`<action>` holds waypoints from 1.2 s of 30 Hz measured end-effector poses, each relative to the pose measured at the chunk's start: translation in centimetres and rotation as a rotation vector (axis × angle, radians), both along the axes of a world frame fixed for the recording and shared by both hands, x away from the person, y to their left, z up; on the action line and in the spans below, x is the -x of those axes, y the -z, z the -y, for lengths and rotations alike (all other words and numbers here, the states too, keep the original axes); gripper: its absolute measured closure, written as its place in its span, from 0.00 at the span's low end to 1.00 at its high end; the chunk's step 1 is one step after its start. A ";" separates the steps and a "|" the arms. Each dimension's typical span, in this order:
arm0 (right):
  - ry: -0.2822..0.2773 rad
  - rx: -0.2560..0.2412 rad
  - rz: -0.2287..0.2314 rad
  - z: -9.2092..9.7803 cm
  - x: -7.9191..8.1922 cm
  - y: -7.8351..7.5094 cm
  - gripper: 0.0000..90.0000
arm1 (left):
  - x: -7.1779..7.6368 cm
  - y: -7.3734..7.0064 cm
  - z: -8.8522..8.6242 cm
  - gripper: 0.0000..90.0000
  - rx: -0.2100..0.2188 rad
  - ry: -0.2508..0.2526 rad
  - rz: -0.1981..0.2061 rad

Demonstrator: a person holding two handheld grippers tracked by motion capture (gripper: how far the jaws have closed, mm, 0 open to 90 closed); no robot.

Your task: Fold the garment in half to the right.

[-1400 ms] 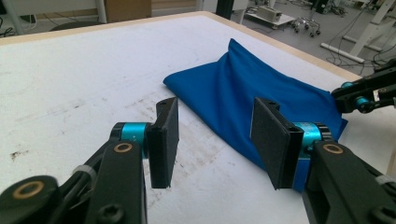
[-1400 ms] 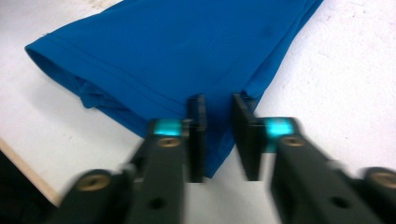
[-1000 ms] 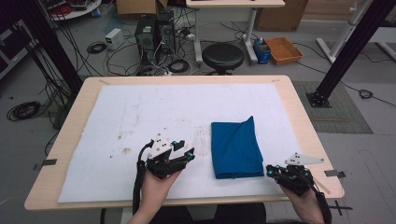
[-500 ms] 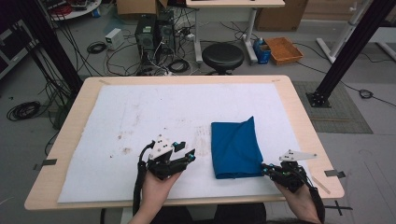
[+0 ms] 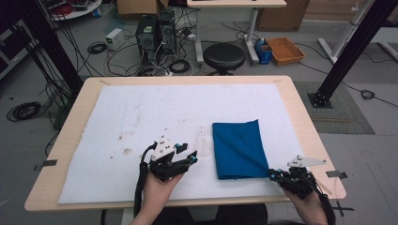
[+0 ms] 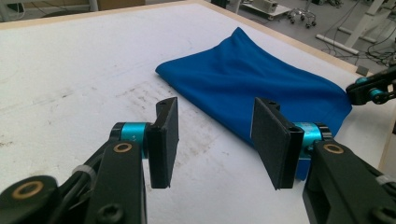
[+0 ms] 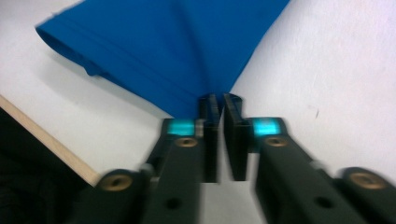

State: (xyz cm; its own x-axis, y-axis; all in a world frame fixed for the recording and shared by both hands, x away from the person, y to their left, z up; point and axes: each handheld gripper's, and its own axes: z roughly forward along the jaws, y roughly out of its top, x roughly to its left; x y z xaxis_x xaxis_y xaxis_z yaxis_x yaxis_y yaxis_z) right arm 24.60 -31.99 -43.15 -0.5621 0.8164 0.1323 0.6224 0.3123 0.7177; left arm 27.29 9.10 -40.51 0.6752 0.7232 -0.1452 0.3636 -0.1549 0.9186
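Working on the table [image 5: 300,122], with its white mat [image 5: 141,117], the job in hand looks like folding or dragging the blue cloth [image 5: 238,149], which lies folded on the mat's right half, its near edge close to the table's front. The right gripper [image 5: 273,175] sits at the cloth's near right corner; in the right gripper view its jaws stand almost together, with the corner of the cloth [image 7: 187,51] running in between them, so I judge it to be pinching that corner (the view is blurred, so how deep the bite goes is hard to say). The left gripper [image 5: 187,156] rests apart from the cloth, just to its left, with jaws wide and nothing between them.

To do this well, the right should keep every layer in its pinch. Pull low and slow so the stack does not skew. The left could take the near left corner, or press it down, before any lift.
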 end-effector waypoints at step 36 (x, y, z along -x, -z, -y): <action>0.234 0.009 0.078 -1.7 -18.7 0.4 0.92 | -0.7 0.8 -0.5 0.56 -0.009 -0.009 -0.025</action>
State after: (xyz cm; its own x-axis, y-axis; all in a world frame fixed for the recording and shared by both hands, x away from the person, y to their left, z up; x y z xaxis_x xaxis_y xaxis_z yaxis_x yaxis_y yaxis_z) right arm 43.28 -30.25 -43.52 -0.3655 0.9266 0.0881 0.6218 0.1726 0.7639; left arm 28.00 9.65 -41.29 0.6646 0.7309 -0.1554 0.3881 -0.1599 0.9076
